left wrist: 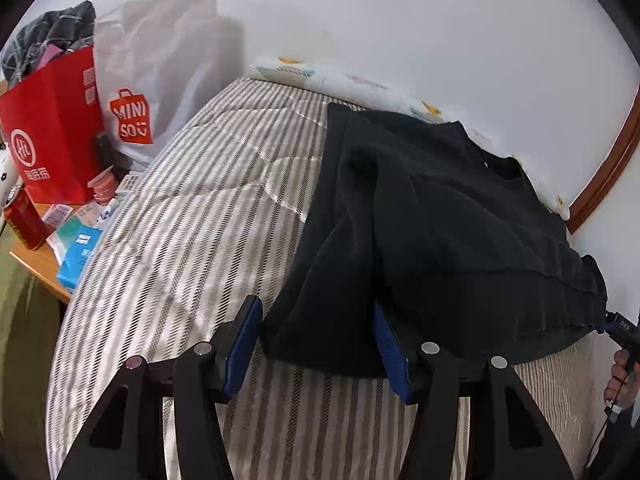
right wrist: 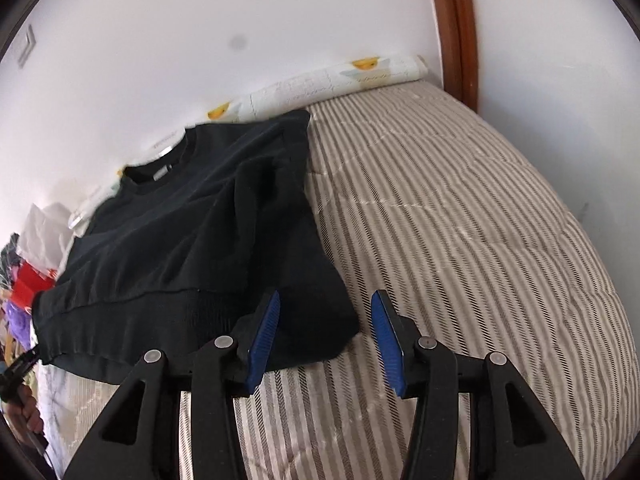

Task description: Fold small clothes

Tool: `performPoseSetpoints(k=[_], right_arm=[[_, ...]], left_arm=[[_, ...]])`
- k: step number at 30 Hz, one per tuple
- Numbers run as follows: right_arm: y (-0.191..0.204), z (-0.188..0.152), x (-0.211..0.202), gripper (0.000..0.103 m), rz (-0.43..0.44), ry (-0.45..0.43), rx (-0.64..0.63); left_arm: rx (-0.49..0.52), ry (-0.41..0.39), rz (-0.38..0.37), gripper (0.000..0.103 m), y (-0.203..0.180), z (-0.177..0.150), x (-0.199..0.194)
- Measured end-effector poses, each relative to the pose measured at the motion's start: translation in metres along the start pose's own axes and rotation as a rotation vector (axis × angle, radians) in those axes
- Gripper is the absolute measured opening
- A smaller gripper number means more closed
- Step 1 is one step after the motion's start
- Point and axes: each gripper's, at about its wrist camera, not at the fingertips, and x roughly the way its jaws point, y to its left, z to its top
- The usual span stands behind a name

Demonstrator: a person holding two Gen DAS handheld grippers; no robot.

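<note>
A black sweater (left wrist: pixel 448 216) lies on the bed (left wrist: pixel 192 216), up near the wall, its neckline toward a pillow (right wrist: pixel 360 74) and its ribbed hem toward me. Both side panels appear to be turned in over the body, so it reads as a narrow dark rectangle with a soft ridge down the middle.

The left gripper (left wrist: pixel 316 340) hangs over the near left corner, jaws parted, with the folded edge lying between them; the pads do not look to be pressing on the cloth. The right gripper (right wrist: pixel 326 332) sits at the near right corner, jaws likewise released, one pad over the hem and the other over bare bedding. Neither holds anything, as far as I can see.

This looks like thick knit: soft, limp, fairly light, not slippery and not fragile. It will sag and bunch rather than hold a line, and the doubled layers could slide apart if only the top one is caught. I would pinch at the two hem corners, through all layers, where the ribbing gives the firmest bite, then carry them together toward the neckline. The striped bedding is soft too, so a deep pinch might snag it along with the sweater.

A hand (left wrist: pixel 618 376) shows at the edge of the left view.
</note>
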Motion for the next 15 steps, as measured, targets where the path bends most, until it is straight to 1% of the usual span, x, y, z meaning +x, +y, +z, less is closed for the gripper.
performPoseSetpoints(k=[4, 6, 7, 8, 9, 10, 11, 12, 13, 15], right_arm=[[0.006, 0.004, 0.008, 0.047, 0.008, 0.002, 0.006], [0.007, 0.006, 0.013, 0.047, 0.013, 0.011, 0.013], [0.007, 0.008, 0.016, 0.047, 0.019, 0.018, 0.023], [0.007, 0.009, 0.018, 0.047, 0.028, 0.023, 0.034], [0.006, 0.009, 0.019, 0.047, 0.036, 0.026, 0.039], [0.005, 0.008, 0.019, 0.044, 0.049, 0.026, 0.039], [0.004, 0.008, 0.018, 0.039, 0.075, 0.025, 0.037], [0.004, 0.007, 0.016, 0.027, 0.095, 0.021, 0.039], [0.004, 0.007, 0.012, 0.019, 0.092, 0.006, 0.039], [0.003, 0.005, 0.004, 0.015, 0.110, -0.005, 0.041]], left_arm=[[0.007, -0.007, 0.008, 0.053, -0.003, 0.000, 0.006], [0.008, -0.011, 0.016, 0.051, -0.005, 0.000, 0.006], [0.014, -0.012, 0.017, 0.046, -0.006, 0.000, 0.006], [0.017, -0.012, 0.014, 0.036, -0.007, 0.000, 0.006], [0.012, -0.016, 0.013, 0.032, -0.007, -0.001, 0.006], [-0.005, -0.018, 0.000, 0.020, -0.007, -0.002, 0.005], [-0.011, -0.019, -0.012, 0.015, -0.007, -0.003, 0.004], [-0.007, -0.028, -0.001, 0.015, -0.010, -0.004, 0.001], [0.010, -0.038, 0.017, 0.014, -0.014, -0.005, -0.002], [0.026, -0.052, 0.032, 0.013, -0.017, -0.006, -0.009]])
